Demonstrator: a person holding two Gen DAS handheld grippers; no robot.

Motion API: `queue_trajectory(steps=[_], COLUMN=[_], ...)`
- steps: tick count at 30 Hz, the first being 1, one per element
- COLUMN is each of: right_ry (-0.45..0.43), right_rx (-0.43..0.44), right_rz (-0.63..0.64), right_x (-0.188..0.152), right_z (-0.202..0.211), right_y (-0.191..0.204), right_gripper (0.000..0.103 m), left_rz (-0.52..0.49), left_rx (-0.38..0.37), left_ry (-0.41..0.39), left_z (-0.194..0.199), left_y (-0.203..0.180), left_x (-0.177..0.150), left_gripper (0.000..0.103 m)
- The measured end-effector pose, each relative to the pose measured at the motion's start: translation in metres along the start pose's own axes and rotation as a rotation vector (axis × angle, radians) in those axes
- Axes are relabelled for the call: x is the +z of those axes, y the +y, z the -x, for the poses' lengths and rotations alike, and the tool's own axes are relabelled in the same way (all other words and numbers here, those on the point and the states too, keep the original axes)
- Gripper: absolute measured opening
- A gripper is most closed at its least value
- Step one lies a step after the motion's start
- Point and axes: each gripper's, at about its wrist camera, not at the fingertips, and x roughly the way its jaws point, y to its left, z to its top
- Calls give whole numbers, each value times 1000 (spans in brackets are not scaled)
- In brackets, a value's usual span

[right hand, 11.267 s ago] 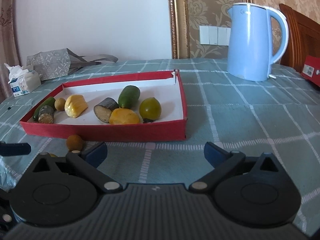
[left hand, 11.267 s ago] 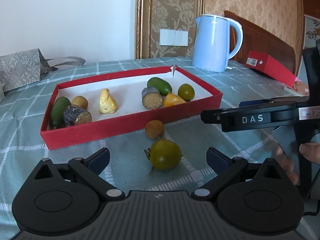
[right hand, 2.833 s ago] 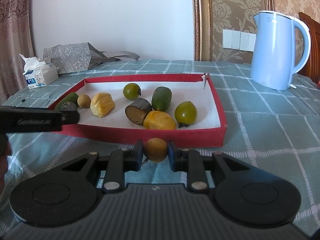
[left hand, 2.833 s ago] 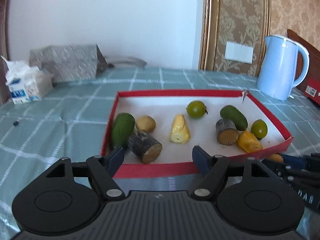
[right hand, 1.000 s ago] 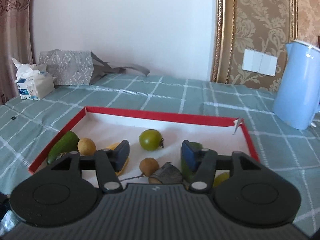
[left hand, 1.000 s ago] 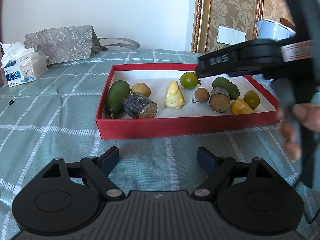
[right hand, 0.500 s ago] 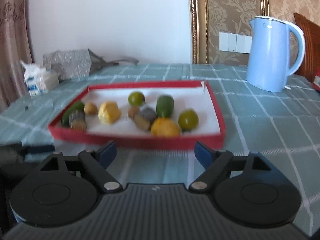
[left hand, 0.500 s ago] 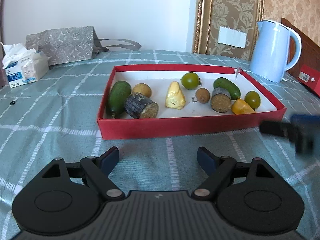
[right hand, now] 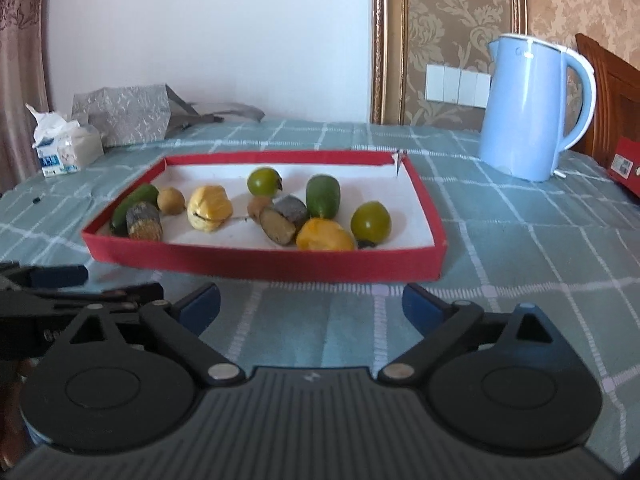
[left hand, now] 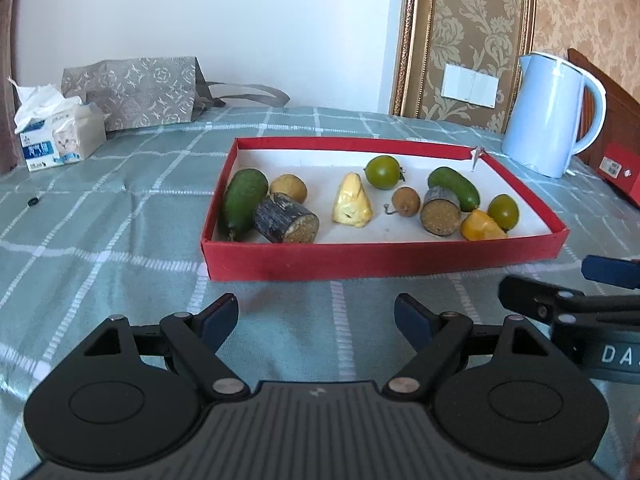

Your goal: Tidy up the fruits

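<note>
1. Both jaws stand wide and empty: left gripper over bare cloth at lower centre; right gripper, whose jaws have just been opening, likewise holds nothing.
2. Red tray, mid-frame on the checked tablecloth, holds every visible fruit, including the small brown longan near its centre and a green round fruit behind it.
3. No fruit lies outside the tray in either view; gathering appears complete, with at most tidier grouping left.
4. Blue kettle stands at upper right.
</note>
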Motion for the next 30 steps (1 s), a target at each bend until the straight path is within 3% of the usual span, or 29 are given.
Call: queue_trajectory(steps=[5,18,30], right_ry=[-23,-77,-2], right_rx=[-12,-57,-68], right_rz=[2,-84,-65], right_x=[4,5,-1], right_z=[4,23,10], right_y=[1,-20,-24], right_gripper=[101,103,103], left_rz=[19,-49,-48], left_rx=[2,30,42], left_ry=[5,-60,-72], left_z=[5,29,36], left_y=[0,-14,-19], left_x=[0,3,8], left_gripper=[86,86,86])
